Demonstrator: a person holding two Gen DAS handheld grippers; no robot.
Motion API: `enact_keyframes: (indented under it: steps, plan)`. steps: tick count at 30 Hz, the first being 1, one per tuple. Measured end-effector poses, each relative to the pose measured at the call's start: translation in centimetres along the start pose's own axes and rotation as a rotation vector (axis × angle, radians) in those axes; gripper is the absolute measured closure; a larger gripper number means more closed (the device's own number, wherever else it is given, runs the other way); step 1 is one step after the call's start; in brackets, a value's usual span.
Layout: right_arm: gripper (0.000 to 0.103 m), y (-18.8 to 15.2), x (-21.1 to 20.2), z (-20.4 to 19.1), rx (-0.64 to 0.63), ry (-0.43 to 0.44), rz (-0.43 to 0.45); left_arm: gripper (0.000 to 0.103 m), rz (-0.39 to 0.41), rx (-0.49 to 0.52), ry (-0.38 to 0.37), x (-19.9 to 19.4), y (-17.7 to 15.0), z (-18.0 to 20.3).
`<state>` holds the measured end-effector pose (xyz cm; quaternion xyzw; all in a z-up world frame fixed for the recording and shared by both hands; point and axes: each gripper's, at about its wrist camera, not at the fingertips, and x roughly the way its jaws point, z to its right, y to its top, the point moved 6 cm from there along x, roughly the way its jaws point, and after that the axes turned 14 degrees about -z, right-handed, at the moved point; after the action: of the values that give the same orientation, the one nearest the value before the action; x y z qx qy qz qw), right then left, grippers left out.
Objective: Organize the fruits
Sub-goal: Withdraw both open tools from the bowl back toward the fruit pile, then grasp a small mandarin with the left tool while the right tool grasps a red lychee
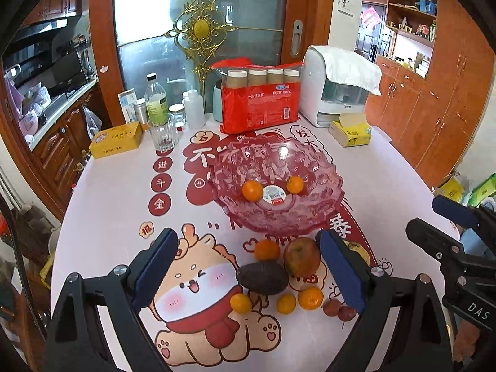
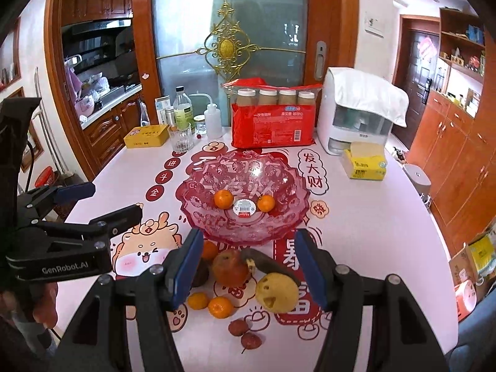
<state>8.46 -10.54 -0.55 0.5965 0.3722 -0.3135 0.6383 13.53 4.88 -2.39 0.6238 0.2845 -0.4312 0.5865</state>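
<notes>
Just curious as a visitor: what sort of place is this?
Most likely a home dining area beside a kitchen: a table with a pink glass fruit bowl, wooden cabinets and a cooker hood behind.

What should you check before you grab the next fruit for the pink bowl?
1. Left gripper open and empty: ok.
2. Right gripper open and empty: ok.
3. Room left in the pink bowl, only two oranges inside: ok.
4. Apple free to lift: not ok, it sits against a dark fruit and other fruit.
5. Loose small oranges within view on the table: ok.
6. How soft the fruit is: cannot tell.
</notes>
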Motion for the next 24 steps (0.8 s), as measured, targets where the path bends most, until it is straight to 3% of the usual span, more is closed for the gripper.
enact_keyframes:
  steps: [8,20,24]
  plan:
    - [0.042,-3.6,2.1,0.8,0.031,-0.024,-0.036,0.011,-0.058,0.009,-0.034,3.0,-3.0,0.2]
    - [0.042,-11.4,9.2,1.3,0.080,-0.002,-0.210,0.011,-0.186,0.080,-0.057,10.6,-8.8,2.0]
    - [0.044,-12.8,11.0,1.4,0.093,0.014,-0.251,0.018,-0.242,0.060,-0.082,13.1,-9.8,2.0]
